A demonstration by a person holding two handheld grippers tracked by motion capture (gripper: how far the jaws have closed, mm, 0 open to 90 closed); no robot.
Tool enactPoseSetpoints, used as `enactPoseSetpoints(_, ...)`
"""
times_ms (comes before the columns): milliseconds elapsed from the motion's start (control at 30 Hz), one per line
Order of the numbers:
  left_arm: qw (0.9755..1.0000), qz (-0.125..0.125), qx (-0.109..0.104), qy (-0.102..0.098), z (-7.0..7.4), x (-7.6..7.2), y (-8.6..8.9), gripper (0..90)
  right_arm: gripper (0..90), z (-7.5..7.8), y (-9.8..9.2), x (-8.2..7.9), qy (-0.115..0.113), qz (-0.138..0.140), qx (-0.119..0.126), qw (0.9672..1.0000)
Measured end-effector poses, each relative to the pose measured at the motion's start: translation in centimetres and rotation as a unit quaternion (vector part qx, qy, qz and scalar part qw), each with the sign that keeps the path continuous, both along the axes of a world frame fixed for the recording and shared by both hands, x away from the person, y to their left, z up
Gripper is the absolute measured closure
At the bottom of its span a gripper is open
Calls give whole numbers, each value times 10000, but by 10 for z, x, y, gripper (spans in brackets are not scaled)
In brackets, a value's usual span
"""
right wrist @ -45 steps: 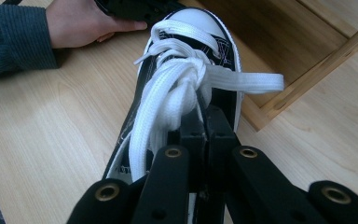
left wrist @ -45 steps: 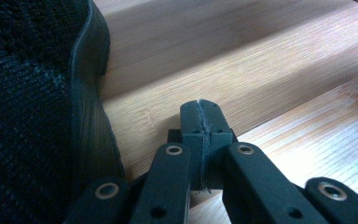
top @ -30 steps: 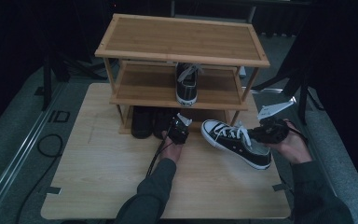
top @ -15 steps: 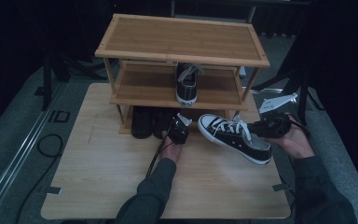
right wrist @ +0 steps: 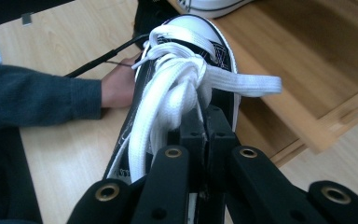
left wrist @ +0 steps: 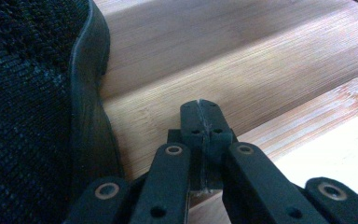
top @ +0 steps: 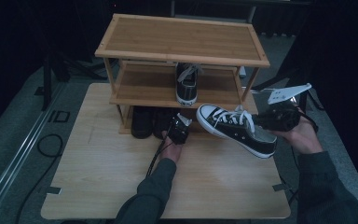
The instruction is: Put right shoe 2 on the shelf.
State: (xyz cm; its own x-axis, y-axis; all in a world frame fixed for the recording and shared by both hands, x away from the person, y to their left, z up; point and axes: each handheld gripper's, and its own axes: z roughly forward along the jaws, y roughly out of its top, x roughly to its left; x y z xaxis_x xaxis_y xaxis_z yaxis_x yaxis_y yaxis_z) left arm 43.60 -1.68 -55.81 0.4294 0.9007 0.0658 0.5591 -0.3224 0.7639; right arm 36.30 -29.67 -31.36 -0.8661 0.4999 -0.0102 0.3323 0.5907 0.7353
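My right hand-held gripper (top: 261,122), apparently pinching the sneaker (top: 235,128) at its heel, has just lifted it toward the shoe rack (top: 182,46), ready for shelving.

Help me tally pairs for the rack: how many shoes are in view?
4. One black-and-white sneaker is held up by the right claw; a matching sneaker stands on the middle shelf; two dark shoes sit on the bottom level. Others may be hidden behind.
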Motion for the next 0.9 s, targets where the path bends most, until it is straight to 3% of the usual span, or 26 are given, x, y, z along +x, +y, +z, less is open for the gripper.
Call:
enactPoseSetpoints(333,10000,23,-5,-8,0,0,0,896,885,17,0,11,-188,-307,129,9993)
enactPoseSetpoints(767,10000,36,-60,4,0,0,0,897,884,9,20,36,-309,-912,187,9952)
enactPoseSetpoints(900,10000,35,-53,3,0,0,0,896,884,11,19,39,-316,-1056,255,9936)
